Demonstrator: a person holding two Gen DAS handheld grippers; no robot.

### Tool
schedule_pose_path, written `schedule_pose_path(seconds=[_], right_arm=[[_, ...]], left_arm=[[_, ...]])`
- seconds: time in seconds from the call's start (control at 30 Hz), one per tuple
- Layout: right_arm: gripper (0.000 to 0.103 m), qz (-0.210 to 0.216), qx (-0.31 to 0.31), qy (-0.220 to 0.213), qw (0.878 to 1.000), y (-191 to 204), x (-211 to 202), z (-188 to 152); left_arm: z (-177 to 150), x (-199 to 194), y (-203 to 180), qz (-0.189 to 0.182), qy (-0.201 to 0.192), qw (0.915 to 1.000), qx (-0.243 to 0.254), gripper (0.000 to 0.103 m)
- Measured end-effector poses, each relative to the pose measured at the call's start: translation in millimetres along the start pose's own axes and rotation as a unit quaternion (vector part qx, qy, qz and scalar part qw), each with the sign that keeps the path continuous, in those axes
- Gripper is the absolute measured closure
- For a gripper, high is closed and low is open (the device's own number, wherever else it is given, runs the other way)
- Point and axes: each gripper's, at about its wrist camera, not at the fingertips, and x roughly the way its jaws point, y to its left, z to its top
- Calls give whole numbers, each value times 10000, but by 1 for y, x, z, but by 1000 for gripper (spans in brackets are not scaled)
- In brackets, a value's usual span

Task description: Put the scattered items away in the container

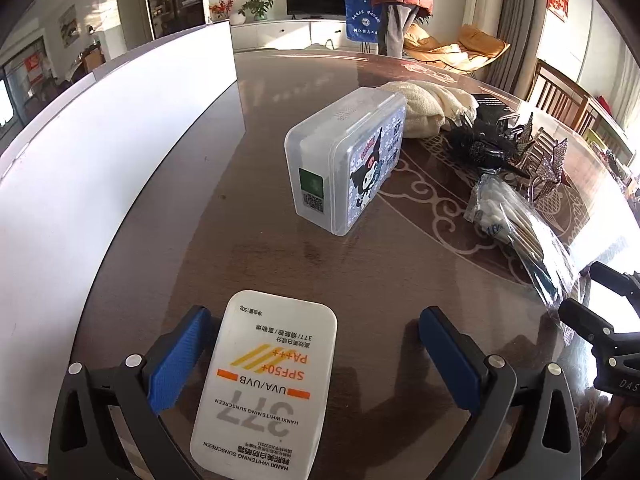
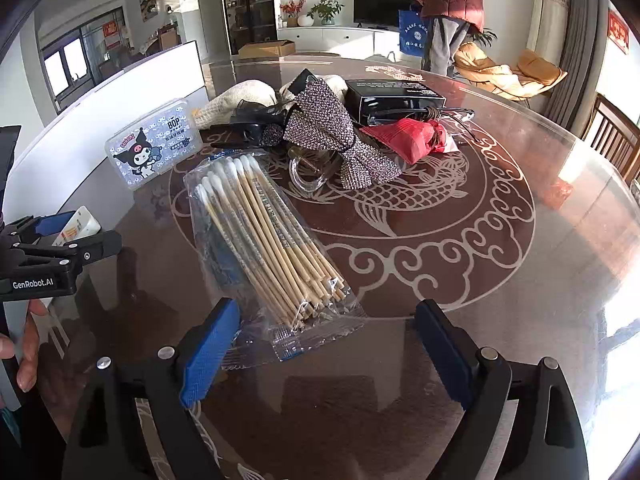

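Left gripper wide open, straddling the sunscreen for pickup; right gripper open, empty, at swabs.

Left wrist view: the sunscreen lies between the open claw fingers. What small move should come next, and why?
Probably close the left claw on the sunscreen tube. Its fingers stand open on either side of the tube, the left pad almost against it and the right one well clear. The tube lies flat on the table, not yet gripped, so a squeeze would secure it for lifting.
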Motion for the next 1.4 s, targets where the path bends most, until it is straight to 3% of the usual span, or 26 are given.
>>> schedule_pose_path(seconds=[0.33, 0.6, 1.4], right_arm=[[12, 19, -5, -1, 10000, 2, 2, -2], [12, 276, -323, 4, 9991, 6, -2, -7], [12, 235, -344, 11, 9991, 8, -1, -6]], left_arm=[[-1, 2, 0, 66, 12, 10000, 9, 0], [-1, 1, 0, 85, 6, 10000, -9, 0], [0, 2, 1, 99, 7, 9999, -25, 0]])
